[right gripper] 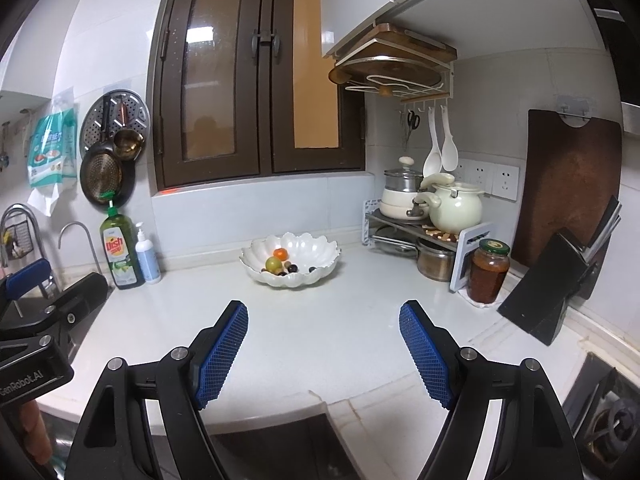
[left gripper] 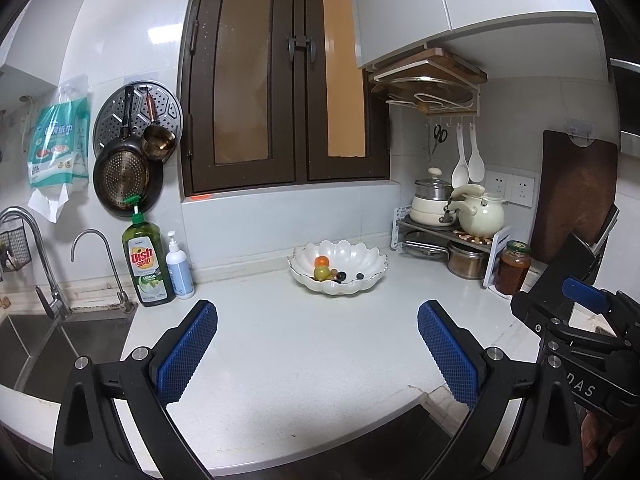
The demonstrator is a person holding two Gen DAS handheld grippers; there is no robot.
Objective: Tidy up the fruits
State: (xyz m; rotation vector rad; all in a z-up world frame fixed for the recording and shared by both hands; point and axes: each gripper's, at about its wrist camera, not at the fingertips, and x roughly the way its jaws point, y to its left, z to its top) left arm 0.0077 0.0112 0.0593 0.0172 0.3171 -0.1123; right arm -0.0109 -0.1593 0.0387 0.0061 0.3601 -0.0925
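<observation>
On the white, faintly speckled counter (left gripper: 304, 360), against the back ledge under the dark wooden window, stood a white scalloped bowl (left gripper: 372, 264) with petal-shaped rims. In it lay an orange fruit (left gripper: 321, 261), a yellow-green one (left gripper: 321, 272) touching it in front, and a few small dark fruits (left gripper: 341, 277) beside them.

You held your left gripper (left gripper: 318, 316) with its jaws wide apart and nothing between them; the blue pads (left gripper: 188, 354) carried a fine diamond grid. Your right gripper (right gripper: 323, 314) was likewise spread and empty, well short of the bowl.

Only the left view took in the steel sink (left gripper: 60, 344) below the curved taps. Only the right view showed the stove burner (right gripper: 612, 420) at the near right corner.

Left of the bowl stood a green dish-soap bottle (left gripper: 147, 264) and a white pump bottle (left gripper: 179, 270); to its right, a rack with cream pots (left gripper: 480, 216), a glass jar (right gripper: 488, 272) of reddish contents and a black knife block (right gripper: 548, 292). Bare counter lay between both grippers and the bowl.
</observation>
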